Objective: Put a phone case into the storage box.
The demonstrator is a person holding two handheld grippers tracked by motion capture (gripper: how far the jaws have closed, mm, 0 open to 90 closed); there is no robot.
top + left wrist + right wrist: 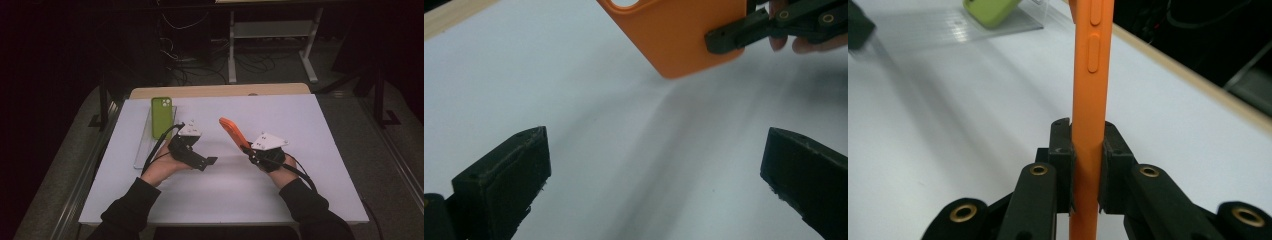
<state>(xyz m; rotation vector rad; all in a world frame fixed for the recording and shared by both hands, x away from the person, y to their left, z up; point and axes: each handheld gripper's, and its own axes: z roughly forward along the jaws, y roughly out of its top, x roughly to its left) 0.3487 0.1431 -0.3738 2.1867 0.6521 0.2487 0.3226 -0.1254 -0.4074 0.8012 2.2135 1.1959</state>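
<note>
1. Nearest the lens in the right gripper view, the right hand-held gripper (1087,170) is clamped on an orange phone case (1089,100), one pad pressed to each flat face near its lower end.
2. The orange phone case is held up off the white worktop (225,195). In the high view its long axis runs from the right hand-held gripper up and to the left, toward the middle of the worktop, and its camera-cutout end is the far, free end.
3. The left hand-held gripper (207,161) rests low near the worktop to the left of the case, its jaws spread wide with nothing between them. In the left gripper view the case hangs ahead and above its jaws, apart from them.
4. The free end of the case points toward the left side, so I judge the left hand-held gripper the nearer one to take it if a handover follows. It would have to close across the flat faces.
5. Farther out, a green phone case (162,117) lies on a clear tray (141,152) at the left rear of the worktop, lengthwise front to back.
</note>
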